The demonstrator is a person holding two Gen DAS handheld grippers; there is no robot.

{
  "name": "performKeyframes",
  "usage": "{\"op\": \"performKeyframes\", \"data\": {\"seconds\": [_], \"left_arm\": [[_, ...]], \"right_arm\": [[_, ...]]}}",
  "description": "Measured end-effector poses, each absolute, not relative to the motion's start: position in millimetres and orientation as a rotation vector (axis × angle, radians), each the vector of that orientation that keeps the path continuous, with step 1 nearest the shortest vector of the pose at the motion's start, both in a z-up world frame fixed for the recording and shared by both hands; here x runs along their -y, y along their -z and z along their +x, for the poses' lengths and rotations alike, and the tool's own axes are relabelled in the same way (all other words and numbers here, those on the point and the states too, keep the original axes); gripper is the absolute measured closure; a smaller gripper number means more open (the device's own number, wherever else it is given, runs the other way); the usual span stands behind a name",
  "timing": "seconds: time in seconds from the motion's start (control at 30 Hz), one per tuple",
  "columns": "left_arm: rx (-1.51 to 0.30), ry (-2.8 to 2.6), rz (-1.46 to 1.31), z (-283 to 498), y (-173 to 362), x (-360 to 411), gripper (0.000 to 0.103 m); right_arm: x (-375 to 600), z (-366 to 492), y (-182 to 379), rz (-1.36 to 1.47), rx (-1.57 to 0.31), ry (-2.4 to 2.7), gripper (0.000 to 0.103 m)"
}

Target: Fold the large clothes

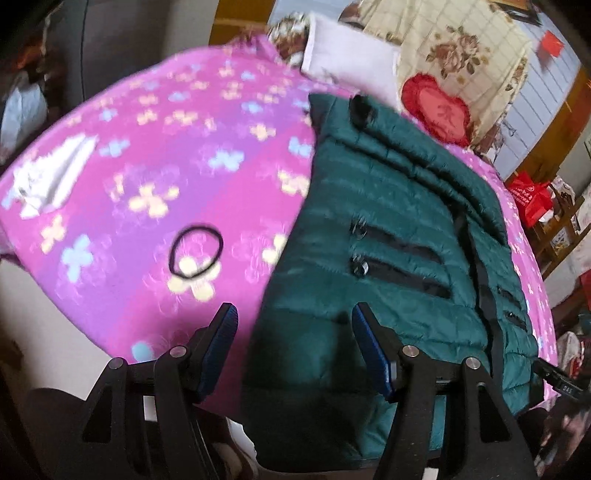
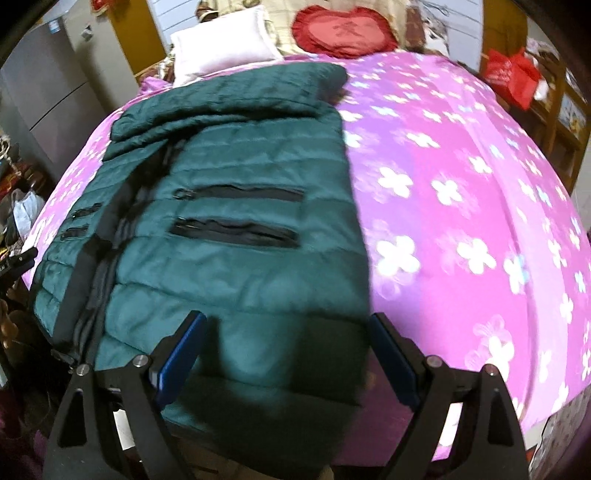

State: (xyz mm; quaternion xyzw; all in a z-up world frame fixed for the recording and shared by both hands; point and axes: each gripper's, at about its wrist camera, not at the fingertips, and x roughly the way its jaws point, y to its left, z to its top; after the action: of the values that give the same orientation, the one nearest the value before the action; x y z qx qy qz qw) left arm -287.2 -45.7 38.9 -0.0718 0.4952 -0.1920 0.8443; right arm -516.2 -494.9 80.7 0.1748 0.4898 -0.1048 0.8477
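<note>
A dark green quilted puffer jacket (image 1: 388,229) lies flat on a bed with a pink flowered sheet (image 1: 155,155). It has black zip pockets and its sleeves are folded across the top. It also shows in the right wrist view (image 2: 236,229). My left gripper (image 1: 293,314) is open and empty, above the jacket's near left hem. My right gripper (image 2: 288,325) is open and empty, above the jacket's near right hem. The other gripper's tip shows at the left edge of the right wrist view (image 2: 18,262).
A black hair tie (image 1: 195,254) and a white cloth (image 1: 51,177) lie on the sheet left of the jacket. A white pillow (image 2: 218,48) and a red heart cushion (image 2: 343,31) lie at the bed's head. A red bag (image 2: 511,75) stands at the right.
</note>
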Motion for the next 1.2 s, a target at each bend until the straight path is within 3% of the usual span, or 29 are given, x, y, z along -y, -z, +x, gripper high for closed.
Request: {"op": "performKeyframes", "data": {"seconds": [0.1, 0.3, 0.5, 0.57, 0.6, 0.63, 0.67, 0.7, 0.73, 0.83, 1.2], "left_arm": [[-1.092, 0.408, -0.156, -285, -27, 46, 0.056], [-1.104, 0.43, -0.114, -291, -23, 54, 0.046], [-1.144, 0.487, -0.069, -292, -25, 54, 0.046], [-1.161, 0.529, -0.061, -294, -25, 60, 0.055], [-1.166, 0.55, -0.039, -297, -27, 65, 0.071], [-1.145, 0.536, -0.014, -299, -31, 68, 0.085], [-1.123, 0.526, -0.008, -300, -36, 68, 0.093], [-1.109, 0.529, -0.017, -300, -42, 68, 0.102], [-1.095, 0.542, -0.036, -300, -50, 67, 0.103], [-1.034, 0.577, -0.095, -294, -77, 65, 0.103], [-0.838, 0.565, -0.211, -213, -163, 98, 0.103]], "right_arm": [[506, -523, -71, 0.436, -1.052, 0.195, 0.012], [508, -522, -58, 0.515, -1.056, 0.081, 0.01], [497, -518, -58, 0.497, -1.045, -0.017, 0.006], [495, -519, -58, 0.487, -1.017, -0.033, 0.006], [494, -519, -57, 0.488, -0.998, -0.039, 0.008], [492, -518, -57, 0.482, -0.991, -0.046, 0.021], [488, -515, -58, 0.467, -0.989, -0.06, 0.035], [487, -513, -61, 0.454, -0.981, -0.069, 0.06], [488, -512, -64, 0.455, -0.966, -0.067, 0.072], [498, -513, -80, 0.498, -0.897, -0.079, 0.081], [544, -457, -161, 0.531, -0.632, -0.05, 0.081]]}}
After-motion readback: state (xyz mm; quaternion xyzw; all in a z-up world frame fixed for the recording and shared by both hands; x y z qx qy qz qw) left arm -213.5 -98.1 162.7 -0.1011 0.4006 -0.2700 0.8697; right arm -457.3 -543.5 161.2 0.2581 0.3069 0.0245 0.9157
